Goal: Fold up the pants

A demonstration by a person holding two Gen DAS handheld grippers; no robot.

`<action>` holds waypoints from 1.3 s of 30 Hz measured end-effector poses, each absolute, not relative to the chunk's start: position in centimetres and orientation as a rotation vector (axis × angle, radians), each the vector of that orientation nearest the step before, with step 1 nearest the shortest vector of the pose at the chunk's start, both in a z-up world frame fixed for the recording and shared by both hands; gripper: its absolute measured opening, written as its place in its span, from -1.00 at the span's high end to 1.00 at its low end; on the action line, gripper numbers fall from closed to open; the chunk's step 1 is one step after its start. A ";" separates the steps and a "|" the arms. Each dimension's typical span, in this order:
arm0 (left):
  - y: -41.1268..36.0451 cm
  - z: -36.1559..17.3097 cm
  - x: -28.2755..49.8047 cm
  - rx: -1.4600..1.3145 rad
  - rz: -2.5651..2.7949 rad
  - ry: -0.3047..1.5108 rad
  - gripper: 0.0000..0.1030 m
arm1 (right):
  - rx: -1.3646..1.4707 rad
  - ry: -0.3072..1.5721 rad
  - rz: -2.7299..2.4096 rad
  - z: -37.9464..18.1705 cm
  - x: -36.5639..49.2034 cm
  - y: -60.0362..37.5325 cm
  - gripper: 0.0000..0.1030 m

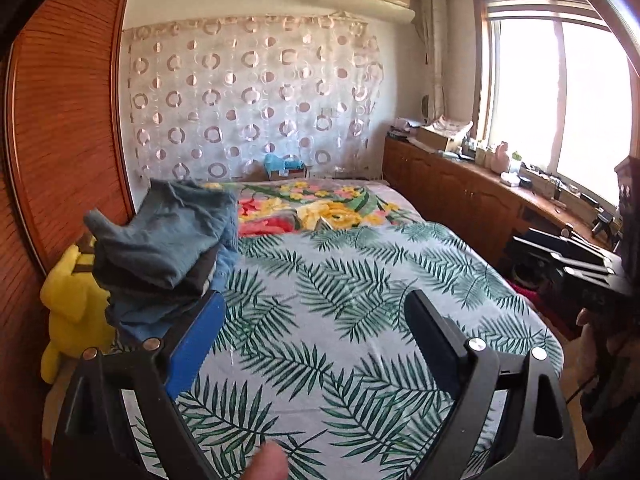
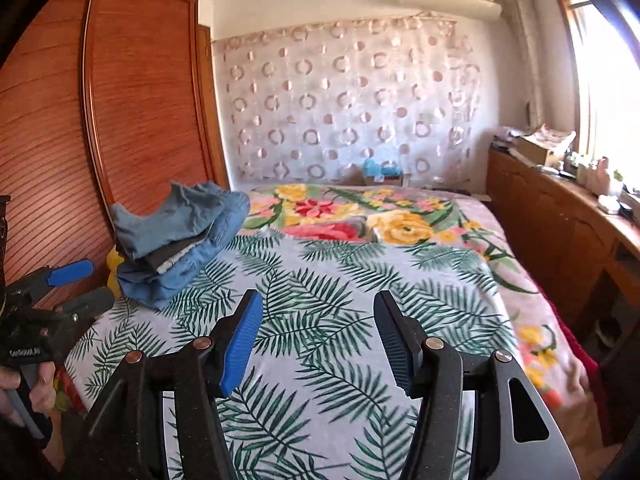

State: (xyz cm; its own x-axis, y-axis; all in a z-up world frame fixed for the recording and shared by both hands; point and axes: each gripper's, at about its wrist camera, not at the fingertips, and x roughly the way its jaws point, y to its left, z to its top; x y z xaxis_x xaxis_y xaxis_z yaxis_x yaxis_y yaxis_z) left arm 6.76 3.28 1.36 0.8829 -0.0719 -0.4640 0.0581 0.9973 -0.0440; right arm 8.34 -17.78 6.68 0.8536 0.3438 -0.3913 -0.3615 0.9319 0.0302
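We see a bed (image 2: 360,300) under a fern-print sheet, a wooden wardrobe (image 2: 140,92) on its left, a circle-patterned curtain (image 2: 348,104) behind, and a bright window (image 1: 560,96) above low wooden cabinets (image 1: 448,184).

Denim pants (image 2: 180,236); glossy wood wardrobe (image 2: 140,92).

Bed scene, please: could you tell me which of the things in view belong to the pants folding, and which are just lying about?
Belongs to the job:
- stack of folded pants
- leaf-print sheet
- left gripper, open, nothing between its jaws
- right gripper, open, nothing between its jaws

Just lying about:
- yellow plush toy
- floral blanket
- windowsill clutter
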 end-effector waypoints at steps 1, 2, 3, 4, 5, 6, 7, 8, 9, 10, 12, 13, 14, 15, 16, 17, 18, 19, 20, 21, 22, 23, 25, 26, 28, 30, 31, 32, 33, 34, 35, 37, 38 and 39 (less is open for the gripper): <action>3.2 1.7 6.7 -0.025 -0.064 0.478 -0.78 | -0.044 0.396 0.366 6.8 7.8 -18.0 -0.27; 3.1 2.0 6.6 -0.021 -0.062 0.471 -0.78 | -0.041 0.390 0.362 7.0 7.2 -18.2 -0.30; 2.9 2.3 6.4 -0.017 -0.062 0.466 -0.78 | -0.040 0.386 0.352 7.2 6.7 -18.3 -0.40; 2.7 2.6 6.3 -0.013 -0.063 0.460 -0.78 | -0.039 0.383 0.343 6.9 6.4 -18.5 -0.46; 2.5 2.9 6.1 -0.011 -0.064 0.455 -0.78 | -0.037 0.379 0.339 7.0 6.0 -18.5 -0.48; 2.4 3.2 5.9 -0.010 -0.068 0.448 -0.78 | -0.034 0.376 0.338 6.9 5.5 -18.4 -0.51; 2.4 3.5 5.7 -0.010 -0.069 0.443 -0.78 | -0.032 0.374 0.339 6.9 5.3 -18.8 -0.52; 2.3 3.7 5.5 -0.008 -0.068 0.440 -0.78 | -0.029 0.366 0.334 7.0 4.9 -18.8 -0.53; 2.1 4.0 5.4 -0.005 -0.067 0.436 -0.78 | -0.029 0.359 0.327 7.1 4.6 -18.8 -0.53; 2.1 4.1 5.3 -0.004 -0.066 0.433 -0.78 | -0.029 0.353 0.320 7.2 4.6 -18.8 -0.53; 1.9 4.7 5.0 0.000 -0.063 0.427 -0.78 | -0.023 0.341 0.321 7.3 4.2 -18.8 -0.54; 1.9 4.9 5.0 0.001 -0.061 0.423 -0.78 | -0.020 0.334 0.320 7.4 3.9 -18.8 -0.54; 1.9 5.1 4.9 0.001 -0.059 0.418 -0.78 | -0.020 0.325 0.314 7.6 3.7 -18.8 -0.54; 1.9 5.5 4.6 0.002 -0.056 0.408 -0.78 | -0.020 0.317 0.311 7.6 3.6 -18.9 -0.54; 1.9 5.6 4.4 0.002 -0.052 0.402 -0.78 | -0.020 0.309 0.309 7.7 3.4 -18.8 -0.54; 1.9 5.8 4.3 0.004 -0.047 0.398 -0.78 | -0.020 0.302 0.307 7.7 3.2 -18.7 -0.54; 2.0 6.1 4.0 0.003 -0.040 0.392 -0.78 | -0.021 0.295 0.304 7.8 2.9 -18.7 -0.54; 2.0 6.3 3.9 0.002 -0.036 0.387 -0.78 | -0.022 0.289 0.300 7.8 2.7 -18.7 -0.54; 2.1 6.5 3.7 0.002 -0.033 0.382 -0.78 | -0.022 0.283 0.295 7.9 2.5 -18.7 -0.54; 2.2 6.7 3.5 0.002 -0.027 0.378 -0.78 | -0.022 0.277 0.293 7.8 2.4 -18.6 -0.54; 2.4 6.8 3.5 0.003 -0.022 0.374 -0.78 | -0.022 0.273 0.290 7.8 2.3 -18.6 -0.54; 2.5 6.9 3.4 0.003 -0.018 0.370 -0.78 | -0.022 0.269 0.287 7.7 2.2 -18.6 -0.54; 2.7 7.0 3.1 0.003 -0.010 0.362 -0.78 | -0.023 0.262 0.284 7.5 2.1 -18.4 -0.54; 2.8 7.1 3.1 0.000 -0.008 0.361 -0.78 | -0.024 0.258 0.283 7.5 2.0 -18.3 -0.54; 2.8 7.0 3.0 -0.001 -0.009 0.362 -0.78 | -0.028 0.253 0.283 7.4 2.1 -18.2 -0.54; 2.9 7.0 3.0 0.003 -0.005 0.363 -0.78 | -0.033 0.251 0.280 7.2 2.1 -18.1 -0.54; 2.9 7.0 3.0 0.004 -0.004 0.364 -0.78 | -0.032 0.251 0.282 7.1 2.2 -18.1 -0.54; 2.9 6.9 2.9 0.003 -0.004 0.364 -0.78 | -0.032 0.253 0.283 7.0 2.2 -18.0 -0.54; 2.9 6.9 2.9 0.002 -0.004 0.365 -0.78 | -0.033 0.254 0.284 7.0 2.3 -18.1 -0.54; 2.9 6.8 3.0 0.001 -0.005 0.365 -0.78 | -0.034 0.253 0.284 7.0 2.4 -18.1 -0.54; 2.9 6.8 2.9 0.001 -0.005 0.366 -0.78 | -0.035 0.254 0.284 6.9 2.4 -18.0 -0.54; 2.9 6.7 2.9 0.003 -0.002 0.367 -0.78 | -0.034 0.254 0.285 7.0 2.3 -18.1 -0.54; 2.9 6.7 2.9 0.001 -0.003 0.367 -0.78 | -0.035 0.254 0.285 6.9 2.3 -18.1 -0.54; 2.9 6.7 2.9 0.001 -0.003 0.368 -0.78 | -0.035 0.253 0.283 6.9 2.4 -18.1 -0.54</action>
